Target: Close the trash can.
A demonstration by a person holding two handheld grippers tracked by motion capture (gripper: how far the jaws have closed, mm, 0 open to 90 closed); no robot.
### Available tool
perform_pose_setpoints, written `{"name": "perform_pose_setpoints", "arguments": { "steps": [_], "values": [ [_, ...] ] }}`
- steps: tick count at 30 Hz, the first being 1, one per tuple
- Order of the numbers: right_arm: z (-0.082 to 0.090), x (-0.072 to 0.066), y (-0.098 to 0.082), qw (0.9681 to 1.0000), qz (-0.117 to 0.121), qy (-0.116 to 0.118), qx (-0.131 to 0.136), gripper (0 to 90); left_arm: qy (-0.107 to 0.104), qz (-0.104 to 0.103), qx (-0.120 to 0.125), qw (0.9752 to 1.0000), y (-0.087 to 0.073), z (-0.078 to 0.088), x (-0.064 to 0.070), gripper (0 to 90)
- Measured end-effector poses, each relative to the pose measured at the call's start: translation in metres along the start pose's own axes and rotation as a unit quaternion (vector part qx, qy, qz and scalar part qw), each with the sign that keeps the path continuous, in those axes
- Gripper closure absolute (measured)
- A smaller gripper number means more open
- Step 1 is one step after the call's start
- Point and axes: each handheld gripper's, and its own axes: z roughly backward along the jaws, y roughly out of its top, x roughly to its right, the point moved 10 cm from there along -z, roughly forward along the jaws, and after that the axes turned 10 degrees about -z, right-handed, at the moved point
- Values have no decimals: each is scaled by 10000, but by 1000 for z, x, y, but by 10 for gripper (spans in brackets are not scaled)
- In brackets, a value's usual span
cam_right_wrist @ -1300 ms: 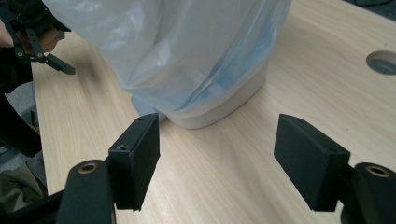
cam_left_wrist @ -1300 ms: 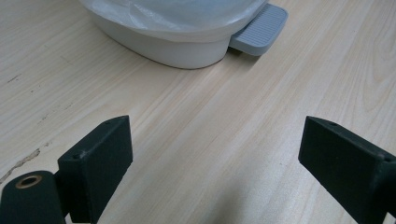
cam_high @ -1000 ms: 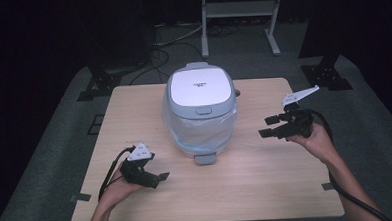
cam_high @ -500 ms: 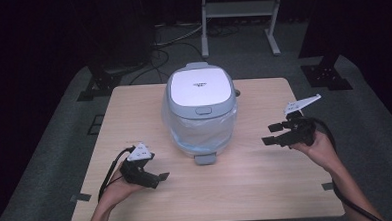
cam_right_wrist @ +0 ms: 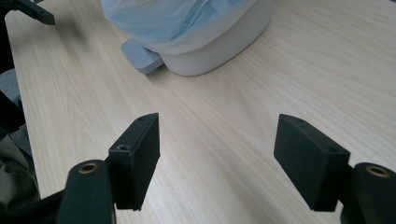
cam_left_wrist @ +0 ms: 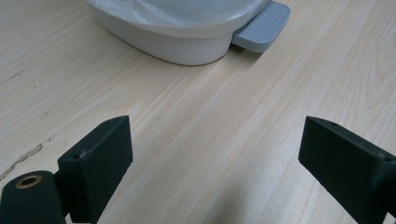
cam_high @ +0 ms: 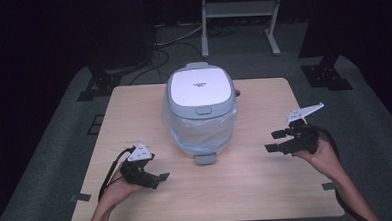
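Centrally on the pale wooden table (cam_high: 267, 187) stands a white, grey-lidded pedal bin (cam_high: 200, 110) lined with clear plastic, its grey pedal (cam_left_wrist: 259, 25) facing the person. Left gripper (cam_high: 154, 180) and right gripper (cam_high: 276, 141) flank it, jaws wide apart, empty.

The bin (cam_left_wrist: 187, 28) is cut off by the top edge in both gripper views. The lettering on its lid (cam_high: 199, 86) is too small to read.

Each hand-held gripper (cam_high: 285, 140) black – blocky jaws, grey triangular plate, trailing black cable; forearms bare.
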Motion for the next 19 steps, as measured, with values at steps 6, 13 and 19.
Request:
{"name": "perform_pose_setpoints", "arguments": {
  "steps": [6, 13, 19],
  "values": [
    [1, 1, -8, 10000, -41, -34, 14, 299, -10, -10, -11, 10000, 0, 0, 0, 89],
    [1, 2, -18, 10000, -66, -64, 15, 299, -17, -31, -5, 10000, 0, -1, 1, 89],
    [4, 1, -23, 9999, -67, -80, 69, 298, -16, -16, 7, 10000, 1, -1, 0, 89]
  ]
}}
